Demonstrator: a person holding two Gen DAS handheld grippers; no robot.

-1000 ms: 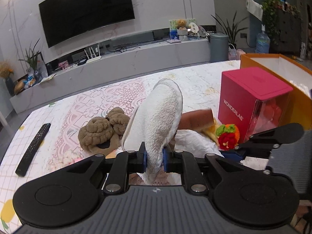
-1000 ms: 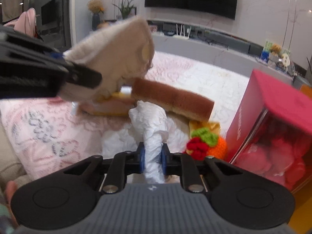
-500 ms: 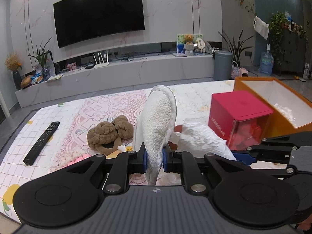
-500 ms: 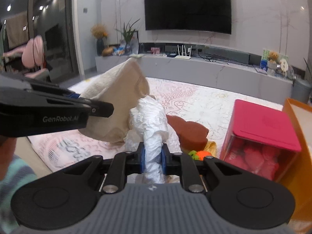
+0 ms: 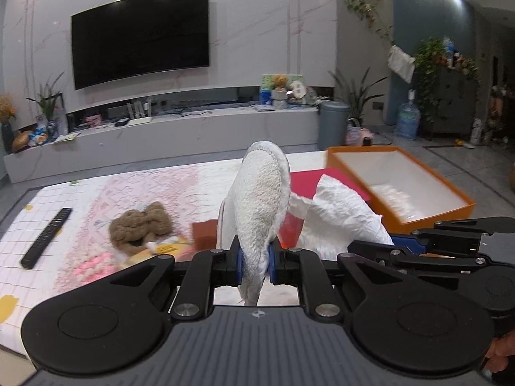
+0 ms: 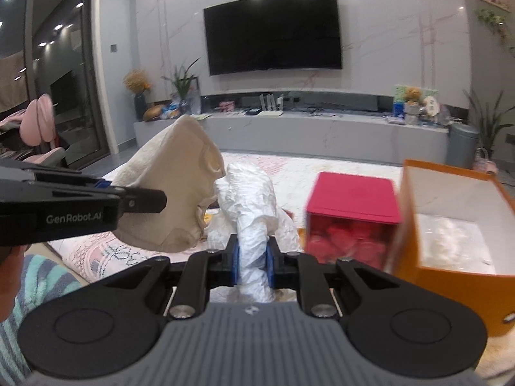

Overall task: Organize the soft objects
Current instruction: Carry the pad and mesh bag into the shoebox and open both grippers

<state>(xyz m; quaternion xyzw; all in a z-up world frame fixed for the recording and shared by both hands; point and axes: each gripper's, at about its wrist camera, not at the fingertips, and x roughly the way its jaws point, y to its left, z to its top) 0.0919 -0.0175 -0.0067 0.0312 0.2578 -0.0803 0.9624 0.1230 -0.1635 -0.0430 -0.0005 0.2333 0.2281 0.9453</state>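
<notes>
My left gripper (image 5: 254,262) is shut on a cream plush cloth (image 5: 260,202) that stands up from the jaws, lifted above the table. In the right wrist view the same cream cloth (image 6: 173,199) hangs at the left, held by the left gripper's fingers (image 6: 138,201). My right gripper (image 6: 252,265) is shut on a crumpled white wrapper-like soft piece (image 6: 252,199), also lifted. That white piece (image 5: 341,212) shows to the right in the left wrist view. An open orange box (image 5: 399,186) with white lining stands at the right, also seen close by as the orange box (image 6: 450,225).
A red lidded cube box (image 6: 352,209) sits between the held items and the orange box. On the patterned tablecloth (image 5: 96,199) lie a brown plush toy (image 5: 138,228), a pink fluffy item (image 5: 90,265), a brown sponge block (image 5: 204,233) and a black remote (image 5: 46,236). A striped sleeve (image 6: 35,283) is at lower left.
Both grippers have risen with their loads and swung right toward the orange box. The table items sit lower and farther off, and the orange box's inside has come into view.
</notes>
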